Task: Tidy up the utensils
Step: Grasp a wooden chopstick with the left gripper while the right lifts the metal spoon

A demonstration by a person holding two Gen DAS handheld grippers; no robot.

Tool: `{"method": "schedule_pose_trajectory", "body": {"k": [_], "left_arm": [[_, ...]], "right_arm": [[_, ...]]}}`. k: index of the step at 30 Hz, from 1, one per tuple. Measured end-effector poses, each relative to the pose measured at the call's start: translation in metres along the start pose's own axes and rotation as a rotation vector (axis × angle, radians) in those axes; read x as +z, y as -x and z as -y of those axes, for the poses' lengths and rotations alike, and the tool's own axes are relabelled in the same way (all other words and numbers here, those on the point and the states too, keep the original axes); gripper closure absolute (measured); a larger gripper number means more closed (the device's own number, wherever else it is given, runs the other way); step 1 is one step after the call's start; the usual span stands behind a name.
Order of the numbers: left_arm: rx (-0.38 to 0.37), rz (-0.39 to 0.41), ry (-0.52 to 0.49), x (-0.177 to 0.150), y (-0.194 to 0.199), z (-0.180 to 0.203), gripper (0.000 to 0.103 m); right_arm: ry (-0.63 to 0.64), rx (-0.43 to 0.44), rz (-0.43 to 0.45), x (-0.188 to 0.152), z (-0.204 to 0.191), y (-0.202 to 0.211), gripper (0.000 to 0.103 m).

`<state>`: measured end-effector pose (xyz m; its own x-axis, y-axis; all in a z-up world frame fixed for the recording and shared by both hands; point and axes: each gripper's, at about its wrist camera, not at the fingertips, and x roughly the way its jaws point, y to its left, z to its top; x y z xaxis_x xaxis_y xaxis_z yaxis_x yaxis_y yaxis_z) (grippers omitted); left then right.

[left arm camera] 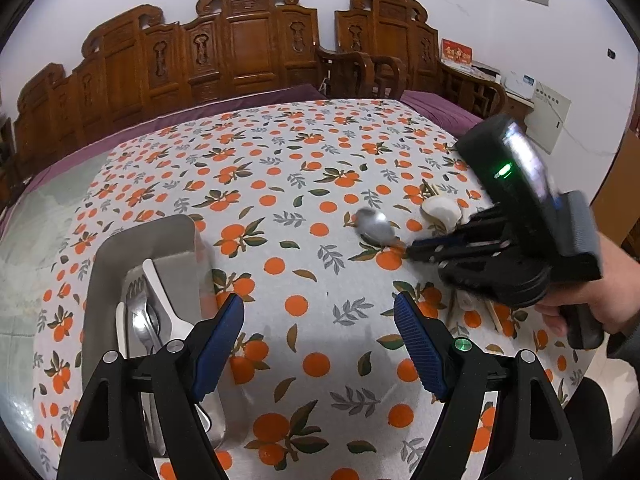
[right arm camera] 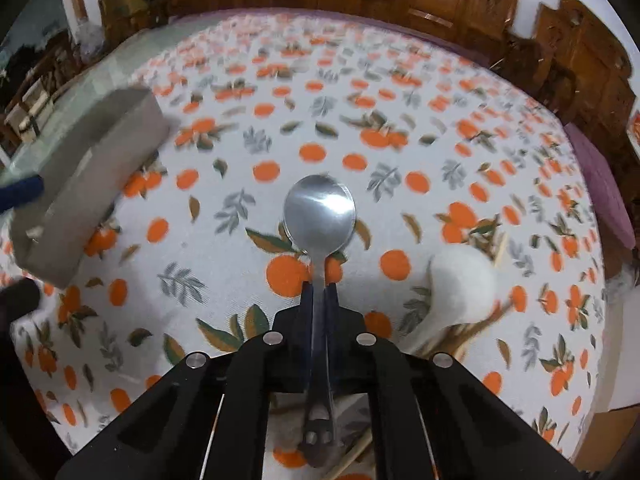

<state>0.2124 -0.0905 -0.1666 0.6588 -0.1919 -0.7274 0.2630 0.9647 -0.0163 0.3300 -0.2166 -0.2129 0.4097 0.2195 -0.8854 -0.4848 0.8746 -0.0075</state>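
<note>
Right gripper point(right arm camera: 319, 292) is clenched on the handle of a metal spoon point(right arm camera: 319, 210), lifted over the orange-print surface point(right arm camera: 224, 264). Just beside lie a white ceramic spoon point(right arm camera: 460, 280) and chopsticks point(right arm camera: 480, 320). Left gripper point(left arm camera: 319, 338) stands wide and empty near the grey tray point(left arm camera: 176, 236) with cutlery point(left arm camera: 146, 312).
</note>
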Motion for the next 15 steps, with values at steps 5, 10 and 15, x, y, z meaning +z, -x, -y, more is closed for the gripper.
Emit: {"method": "schedule_pose_trajectory", "body": {"k": [5, 10, 15], "left_arm": [[-0.031, 0.009, -0.026, -0.003, 0.000, 0.011, 0.029], [-0.075, 0.014, -0.071, -0.004, -0.009, 0.032, 0.029], [-0.131, -0.019, -0.117, -0.008, -0.029, 0.052, 0.038]], "right_arm": [[-0.032, 0.005, 0.073, -0.014, 0.011, 0.041, 0.096], [-0.059, -0.018, 0.116, -0.034, 0.028, 0.073, 0.096], [-0.117, -0.026, 0.127, -0.056, 0.047, 0.085, 0.096]]}}
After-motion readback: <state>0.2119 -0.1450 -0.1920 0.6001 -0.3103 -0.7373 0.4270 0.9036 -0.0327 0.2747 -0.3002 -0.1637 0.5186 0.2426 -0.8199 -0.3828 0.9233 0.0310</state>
